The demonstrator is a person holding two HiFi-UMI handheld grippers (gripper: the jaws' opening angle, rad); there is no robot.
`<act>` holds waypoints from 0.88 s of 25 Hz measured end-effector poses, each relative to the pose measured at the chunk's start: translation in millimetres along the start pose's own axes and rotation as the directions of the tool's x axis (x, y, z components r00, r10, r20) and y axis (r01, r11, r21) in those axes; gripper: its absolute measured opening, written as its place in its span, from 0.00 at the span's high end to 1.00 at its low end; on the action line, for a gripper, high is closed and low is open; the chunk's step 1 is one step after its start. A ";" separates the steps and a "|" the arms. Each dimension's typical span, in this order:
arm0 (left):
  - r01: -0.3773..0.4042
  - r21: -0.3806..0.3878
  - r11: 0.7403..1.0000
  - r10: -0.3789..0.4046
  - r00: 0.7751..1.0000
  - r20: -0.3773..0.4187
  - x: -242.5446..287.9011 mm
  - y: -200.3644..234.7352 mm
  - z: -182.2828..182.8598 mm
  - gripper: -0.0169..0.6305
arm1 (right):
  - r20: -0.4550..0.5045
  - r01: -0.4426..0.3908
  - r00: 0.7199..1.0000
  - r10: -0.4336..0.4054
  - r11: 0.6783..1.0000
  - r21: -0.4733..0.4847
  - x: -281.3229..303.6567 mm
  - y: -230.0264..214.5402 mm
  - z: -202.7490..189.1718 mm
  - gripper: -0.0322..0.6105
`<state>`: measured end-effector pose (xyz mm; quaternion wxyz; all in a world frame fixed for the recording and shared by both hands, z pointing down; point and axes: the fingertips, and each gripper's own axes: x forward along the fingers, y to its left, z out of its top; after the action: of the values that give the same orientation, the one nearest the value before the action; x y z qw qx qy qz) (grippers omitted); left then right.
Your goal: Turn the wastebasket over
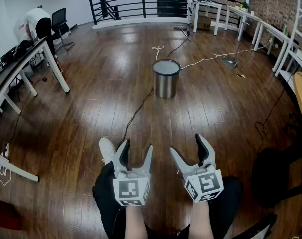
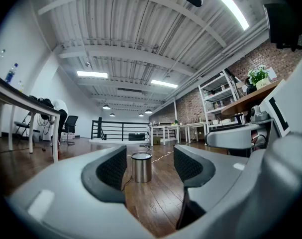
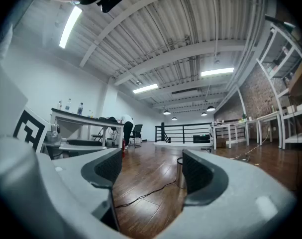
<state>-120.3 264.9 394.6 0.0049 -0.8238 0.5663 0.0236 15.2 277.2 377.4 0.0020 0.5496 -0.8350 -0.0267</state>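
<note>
A wide wooden floor (image 1: 81, 113) in a loft workspace, seen from a head camera looking steeply down. The task has not begun. The wastebasket (image 1: 166, 78), a round, brushed-metal bin with a dark rim, stands upright on the floor with its open mouth facing up. It sits out in the middle of the floor, nearer the far edge with the black railing (image 1: 141, 4) than the near edge where the wearer stands. A thin dark cable (image 1: 136, 114) runs across the boards from the bin's base toward the near edge.

At the near edge, the left claw (image 1: 137, 147) and the right claw (image 1: 187, 146) are held side by side, level and pointing toward the bin, well apart from it. Both claws are spread wide and hold nothing. The left gripper view frames the distant bin in the gap between the jaws. In the right gripper view the bin is half hidden behind one jaw.

Everything is judged still to do: closing the distance, taking hold of the bin, tipping it, and setting it down on its rim.

No brand name, label or print can be read on the wastebasket. The only markings in view are the black-and-white square patterns on the marker cubes (image 1: 131, 191) behind each claw, and these carry no words. White tabletops (image 1: 21, 63) line the left and far-right edges, and the items on them are too small to read.
</note>
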 end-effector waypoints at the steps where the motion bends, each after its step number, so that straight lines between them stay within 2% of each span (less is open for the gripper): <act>1: 0.001 0.000 1.000 -0.001 1.000 -0.004 6.0 0.5 0.2 0.48 | 0.000 -0.005 1.000 0.005 1.000 0.007 5.7 -2.3 0.4 0.38; 5: 0.023 -0.002 1.000 -0.023 1.000 -0.017 39.7 -4.4 0.3 0.48 | 0.002 0.003 1.000 -0.003 1.000 0.027 25.8 -27.1 1.8 0.38; 11: 0.019 -0.024 1.000 -0.019 1.000 -0.008 122.7 -11.2 -0.4 0.48 | -0.023 0.027 0.999 -0.027 1.000 0.000 60.3 -102.7 -9.1 0.38; 19: 0.055 0.051 0.997 -0.059 0.994 0.091 234.6 11.5 47.9 0.48 | 0.053 0.021 0.998 -0.016 0.995 -0.100 148.8 -150.1 42.3 0.38; 22: 0.060 0.125 0.990 -0.072 0.993 0.094 288.3 21.6 69.3 0.48 | 0.027 -0.018 0.999 0.020 0.996 -0.091 196.0 -172.0 58.5 0.39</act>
<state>-39.7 -9.3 313.0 0.0838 -0.8382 0.5381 0.0296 93.6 31.9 305.8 0.0159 0.5406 -0.8380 -0.0723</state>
